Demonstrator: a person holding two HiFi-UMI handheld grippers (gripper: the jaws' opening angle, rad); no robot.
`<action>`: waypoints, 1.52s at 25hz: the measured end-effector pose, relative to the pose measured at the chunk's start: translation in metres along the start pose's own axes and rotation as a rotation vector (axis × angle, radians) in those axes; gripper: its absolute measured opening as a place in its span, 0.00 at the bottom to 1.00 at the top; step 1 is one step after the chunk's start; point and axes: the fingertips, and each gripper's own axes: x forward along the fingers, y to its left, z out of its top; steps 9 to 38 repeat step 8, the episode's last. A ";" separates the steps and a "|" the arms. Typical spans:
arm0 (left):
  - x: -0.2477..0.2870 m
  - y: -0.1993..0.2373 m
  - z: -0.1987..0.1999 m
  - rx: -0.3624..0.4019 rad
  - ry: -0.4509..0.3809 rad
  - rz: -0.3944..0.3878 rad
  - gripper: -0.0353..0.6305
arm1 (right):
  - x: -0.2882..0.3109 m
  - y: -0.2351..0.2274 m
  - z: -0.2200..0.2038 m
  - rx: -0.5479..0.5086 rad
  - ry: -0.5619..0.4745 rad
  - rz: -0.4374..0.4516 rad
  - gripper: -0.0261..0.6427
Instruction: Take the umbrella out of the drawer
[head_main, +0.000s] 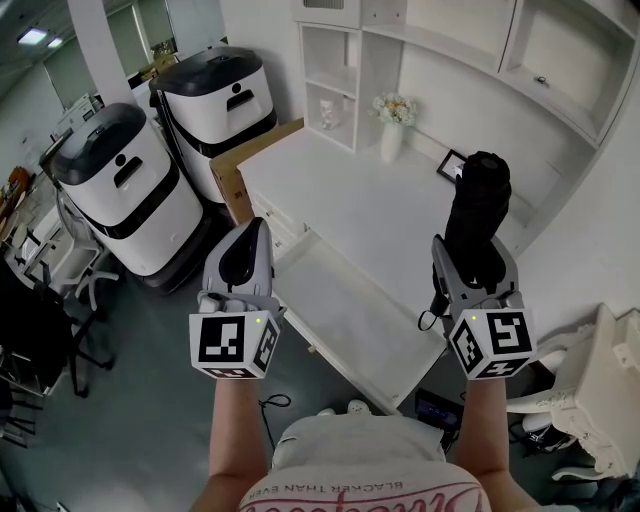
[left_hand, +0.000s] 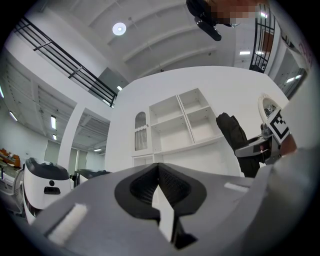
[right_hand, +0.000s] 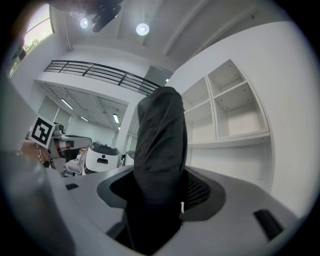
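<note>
Right gripper (head_main: 477, 266) is clamping a folded black umbrella (head_main: 478, 200), holding it upright above the white desk (head_main: 350, 185), out of the open drawer (head_main: 345, 310) below. Left gripper (head_main: 249, 232) is hovering by the drawer's left edge, jaws pressed together, empty. Shelves (head_main: 340, 70) and a flower vase (head_main: 392, 128) are backing the desk; two white machines (head_main: 130, 190) are standing on the grey floor (head_main: 150, 400).
</note>
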 end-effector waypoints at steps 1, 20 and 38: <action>0.000 0.000 0.000 0.000 -0.001 0.000 0.06 | 0.000 0.000 0.001 -0.002 0.001 -0.001 0.44; 0.002 0.001 0.001 -0.006 -0.009 0.004 0.06 | -0.001 -0.002 0.003 -0.005 -0.003 -0.003 0.44; 0.002 0.001 0.001 -0.006 -0.009 0.004 0.06 | -0.001 -0.002 0.003 -0.005 -0.003 -0.003 0.44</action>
